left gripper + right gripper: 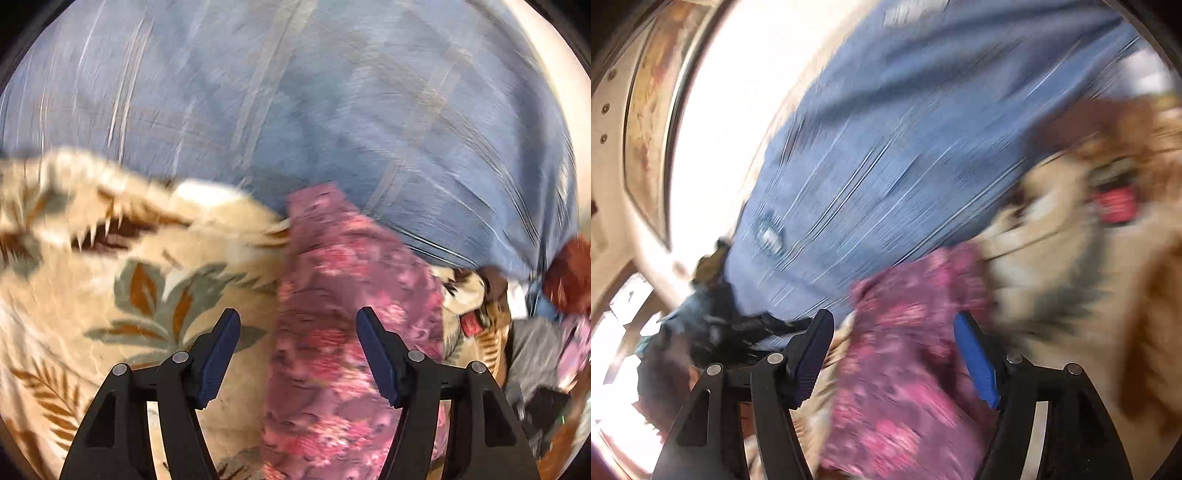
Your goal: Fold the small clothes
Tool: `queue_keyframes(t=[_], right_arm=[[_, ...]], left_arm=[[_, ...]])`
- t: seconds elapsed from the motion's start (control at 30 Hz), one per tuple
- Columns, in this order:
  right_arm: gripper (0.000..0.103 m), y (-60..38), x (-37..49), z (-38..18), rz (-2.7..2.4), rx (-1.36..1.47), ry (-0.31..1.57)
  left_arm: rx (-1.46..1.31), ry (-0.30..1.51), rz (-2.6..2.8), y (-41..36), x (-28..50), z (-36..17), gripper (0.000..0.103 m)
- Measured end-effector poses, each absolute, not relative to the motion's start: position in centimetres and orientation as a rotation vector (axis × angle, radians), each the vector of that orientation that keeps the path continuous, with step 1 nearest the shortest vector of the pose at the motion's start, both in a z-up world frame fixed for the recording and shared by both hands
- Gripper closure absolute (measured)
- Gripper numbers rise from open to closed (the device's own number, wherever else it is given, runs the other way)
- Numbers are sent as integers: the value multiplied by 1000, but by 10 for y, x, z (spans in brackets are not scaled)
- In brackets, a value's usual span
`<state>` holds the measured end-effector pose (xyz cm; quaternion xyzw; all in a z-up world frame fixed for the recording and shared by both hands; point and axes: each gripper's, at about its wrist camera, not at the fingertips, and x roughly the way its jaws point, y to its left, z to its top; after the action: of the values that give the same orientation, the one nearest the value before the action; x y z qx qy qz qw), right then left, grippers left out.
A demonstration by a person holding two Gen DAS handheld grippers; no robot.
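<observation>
Pink floral cloth [343,314] between left gripper [298,325] spread fingers [221,354], blurred

The pink floral garment [347,314] is thin printed cloth, matt and softly creased; the beige blanket [110,295] under it looks plush and fuzzy, with a leaf pattern; the blue cloth [332,110] behind is a flat woven fabric with pale stripes; the left gripper [297,354] is matt black plastic with ribbed dark-blue pads [218,365] and small shiny metal pins; the right gripper [894,358] looks the same.
</observation>
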<state>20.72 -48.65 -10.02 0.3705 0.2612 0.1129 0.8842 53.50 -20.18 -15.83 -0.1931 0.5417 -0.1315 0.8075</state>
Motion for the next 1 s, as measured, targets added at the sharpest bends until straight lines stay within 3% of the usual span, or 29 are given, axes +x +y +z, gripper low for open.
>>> queue_keyframes(t=[0.23, 0.27, 0.3, 0.33, 0.37, 0.5, 0.67, 0.8, 0.87, 0.93, 1.0], right_arm=[[35, -469, 312, -148, 62, 655, 885], [48, -466, 320, -154, 49, 631, 922], [70, -461, 328, -159, 62, 612, 949], [95, -456, 331, -158, 94, 598, 954], [96, -450, 332, -150, 124, 563, 946], [97, -450, 315, -110, 121, 444, 783], [94, -481, 327, -158, -25, 458, 959], [75, -488, 284, -129, 91, 549, 847], [45, -485, 258, -126, 162, 586, 863], [39, -477, 240, -132, 169, 575, 907], [46, -466, 230, -148, 168, 541, 963]], left_arm=[[-534, 1223, -345, -231, 556, -237, 39], [-541, 1235, -350, -241, 565, -248, 43], [-549, 1243, -368, -253, 573, -260, 63], [-547, 1252, -379, -260, 577, -264, 70], [-545, 1245, -382, -264, 581, -265, 71], [-487, 1182, -354, -273, 595, -269, 68], [-438, 1249, -320, -282, 605, -291, 68], [-422, 1203, -398, -266, 570, -271, 65], [-427, 1190, -437, -260, 538, -271, 55], [-448, 1196, -458, -260, 514, -277, 52], [-431, 1199, -439, -263, 490, -286, 54]])
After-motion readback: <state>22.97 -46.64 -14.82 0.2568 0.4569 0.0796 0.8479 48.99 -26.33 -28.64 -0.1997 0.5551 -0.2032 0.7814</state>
